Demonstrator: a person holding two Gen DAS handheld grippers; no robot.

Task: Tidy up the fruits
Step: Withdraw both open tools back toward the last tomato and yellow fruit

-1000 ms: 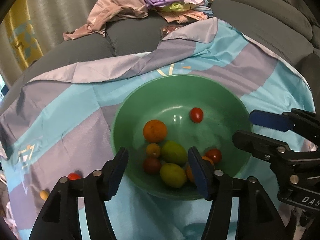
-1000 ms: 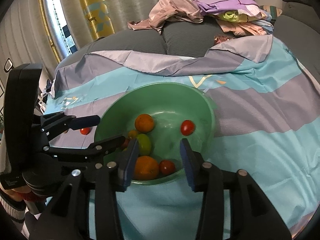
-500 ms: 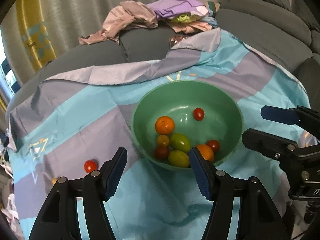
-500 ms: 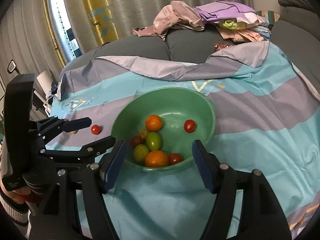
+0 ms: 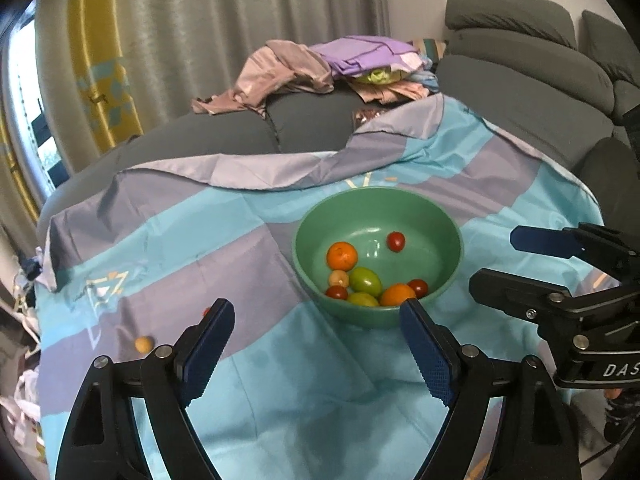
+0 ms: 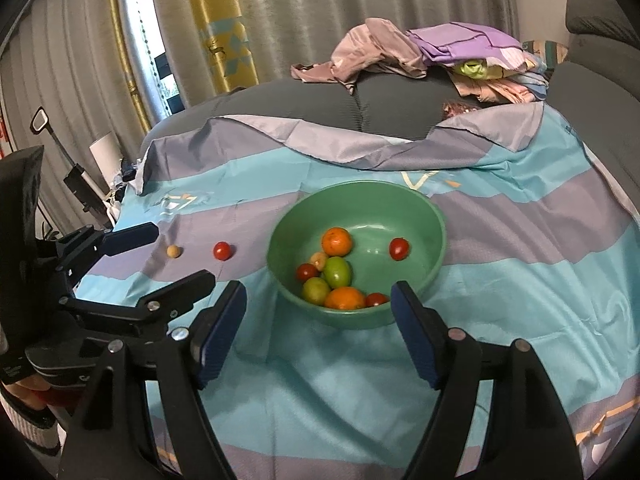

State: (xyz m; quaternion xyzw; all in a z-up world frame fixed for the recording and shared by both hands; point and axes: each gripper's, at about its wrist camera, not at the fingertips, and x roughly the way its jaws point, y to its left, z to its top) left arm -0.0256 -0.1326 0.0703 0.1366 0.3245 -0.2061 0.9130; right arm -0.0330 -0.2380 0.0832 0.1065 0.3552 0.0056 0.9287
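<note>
Fruits are being kept mostly in the green bowl (image 6: 434, 236), which is resting on the striped cloth (image 6: 520, 280) spread over the grey couch (image 6: 304, 112); wide bare cloth is being left around the bowl on every side, and the cloth's far edge is folded back. The left claw (image 5: 316, 334) and right claw (image 6: 318, 326) are both being held wide open and empty, just short of the bowl's near rim. Outside the bowl, well apart to its left, a red tomato (image 6: 222, 250) and a small yellow fruit (image 6: 173, 251) are lying on the cloth.
</note>
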